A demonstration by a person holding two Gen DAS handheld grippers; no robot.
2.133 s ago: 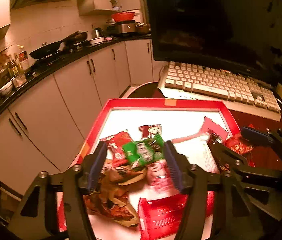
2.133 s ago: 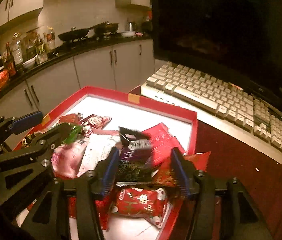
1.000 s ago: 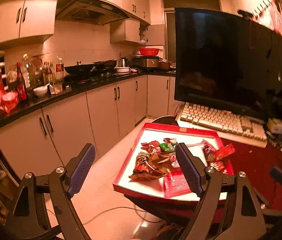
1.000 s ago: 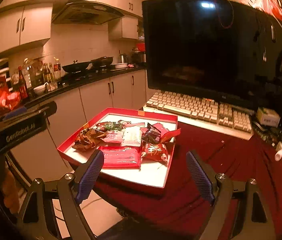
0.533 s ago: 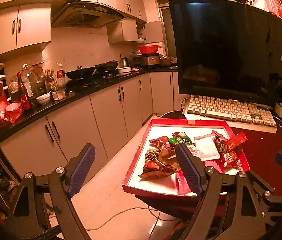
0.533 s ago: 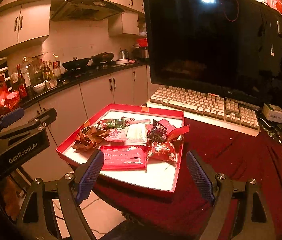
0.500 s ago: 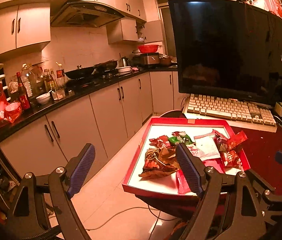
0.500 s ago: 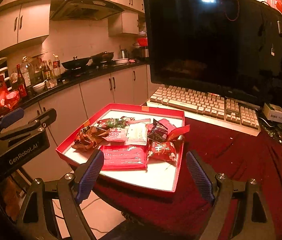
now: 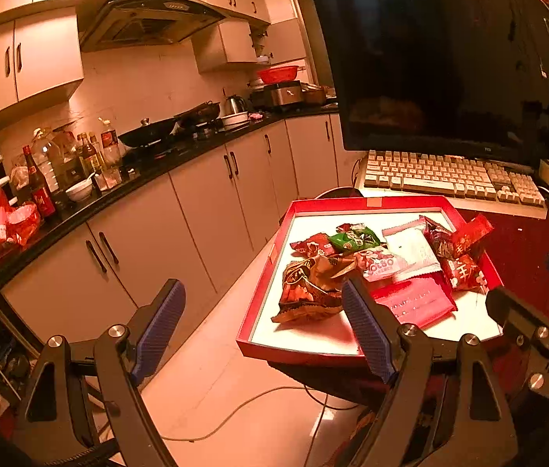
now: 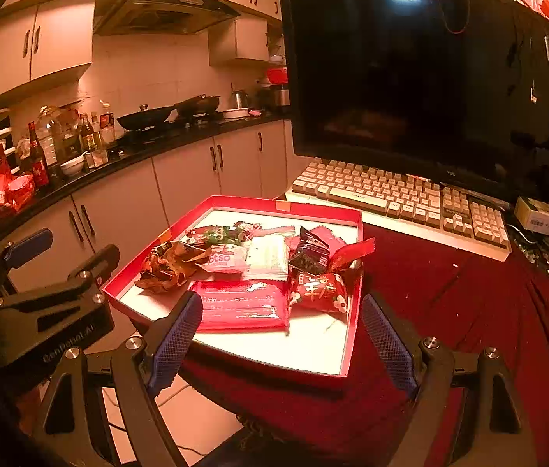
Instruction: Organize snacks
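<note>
A red-rimmed tray point(image 9: 368, 204) point(image 10: 286, 354) with a white floor sits at the table's near left corner. Several snack packets lie piled in it: a crumpled brown bag point(image 9: 309, 292) point(image 10: 167, 262), a flat pink-red pack point(image 9: 414, 301) point(image 10: 243, 305), a white pack point(image 9: 410, 249) point(image 10: 268, 257), a green packet point(image 9: 352, 238), a red packet point(image 10: 319, 290) and a dark packet point(image 10: 311, 253). My left gripper point(image 9: 263, 323) is open and empty, held back from the tray over the floor. My right gripper point(image 10: 282, 342) is open and empty in front of the tray's near edge.
A beige keyboard point(image 9: 449, 177) point(image 10: 399, 196) and a dark monitor point(image 10: 410, 78) stand behind the tray. The table has a dark red cloth point(image 10: 449, 292). Kitchen cabinets point(image 9: 196, 210) and a counter with bottles point(image 9: 64, 159) run along the left. A cable lies on the floor point(image 9: 235, 412).
Both grippers have pulled back from the tray since two seconds ago and opened wide, letting go of the packets between their fingers. In the last half second they drifted only slightly.
</note>
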